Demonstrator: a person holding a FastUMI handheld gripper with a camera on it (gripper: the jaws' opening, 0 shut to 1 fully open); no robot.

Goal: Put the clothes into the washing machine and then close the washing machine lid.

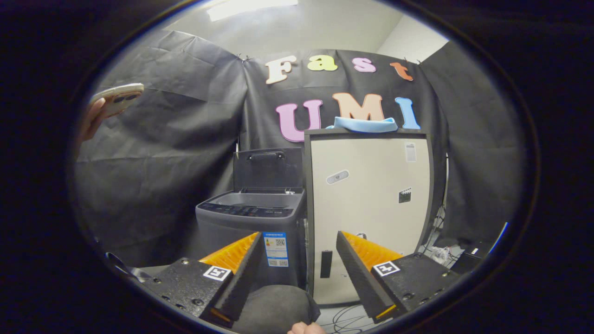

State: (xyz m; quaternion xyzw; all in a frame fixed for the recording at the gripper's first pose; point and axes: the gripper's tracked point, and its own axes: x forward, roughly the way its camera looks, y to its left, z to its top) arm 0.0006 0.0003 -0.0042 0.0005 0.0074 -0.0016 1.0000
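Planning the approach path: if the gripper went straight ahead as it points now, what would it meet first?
Probably the seam where the dark grey top-loading washing machine meets the tall cream cabinet. The open gripper holds nothing, and the way there looks free, though depth is unclear.

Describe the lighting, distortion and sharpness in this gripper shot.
Gripper view: strong fisheye bend bows the cabinet edges; overhead ceiling light blows out white; the washing machine with its raised lid sits dim but sharp; the open tongs look crisp; the blue cloth reads clearly.
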